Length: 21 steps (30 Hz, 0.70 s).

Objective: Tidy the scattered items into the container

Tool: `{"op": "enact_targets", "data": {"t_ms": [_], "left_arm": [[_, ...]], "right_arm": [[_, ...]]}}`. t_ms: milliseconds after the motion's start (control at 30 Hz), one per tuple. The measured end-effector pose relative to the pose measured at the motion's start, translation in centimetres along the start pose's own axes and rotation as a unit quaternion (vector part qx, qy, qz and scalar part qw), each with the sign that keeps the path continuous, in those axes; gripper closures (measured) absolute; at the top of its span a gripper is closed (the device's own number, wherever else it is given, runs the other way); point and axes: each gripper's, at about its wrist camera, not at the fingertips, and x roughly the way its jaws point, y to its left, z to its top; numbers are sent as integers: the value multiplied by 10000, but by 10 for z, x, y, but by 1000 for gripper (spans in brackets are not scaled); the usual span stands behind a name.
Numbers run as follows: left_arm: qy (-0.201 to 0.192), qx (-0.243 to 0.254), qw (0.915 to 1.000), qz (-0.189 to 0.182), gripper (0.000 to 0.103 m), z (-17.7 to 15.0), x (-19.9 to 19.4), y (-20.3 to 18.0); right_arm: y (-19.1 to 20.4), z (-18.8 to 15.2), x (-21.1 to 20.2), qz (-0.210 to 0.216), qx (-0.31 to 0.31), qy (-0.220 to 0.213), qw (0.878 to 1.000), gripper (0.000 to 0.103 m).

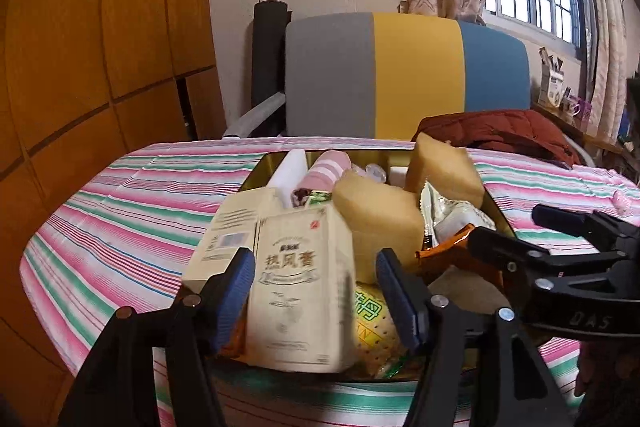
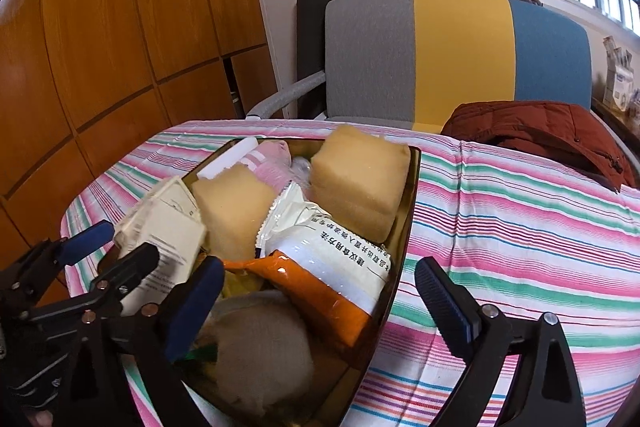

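Observation:
A dark tin container (image 2: 413,187) on the striped cloth holds two tan sponges (image 2: 360,179), a pink striped roll (image 2: 272,159), a white and orange packet (image 2: 328,267), a grey-beige soft lump (image 2: 260,347) and a green-yellow cracker pack (image 1: 372,319). A cream box (image 1: 300,287) stands tilted and blurred at the tin's near left corner, between the blue pads (image 1: 236,291) of my left gripper (image 1: 316,295). A gap shows beside its right pad, so the jaws are open. My right gripper (image 2: 320,307) stands wide open astride the tin's right rim, holding nothing.
The tin sits on a table with a pink, green and white striped cloth (image 2: 520,227). Behind it are a grey, yellow and blue chair back (image 2: 460,55) and a red jacket (image 2: 540,131). Wooden cupboard doors (image 2: 100,47) fill the left.

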Motion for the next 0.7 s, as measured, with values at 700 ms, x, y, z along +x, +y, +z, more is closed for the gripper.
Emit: {"op": "enact_targets", "data": {"t_ms": [700], "left_arm": [[159, -31, 9998, -92, 37, 5, 4, 4]], "right_arm": [[0, -10, -25, -233, -193, -236, 9993, 3]]}}
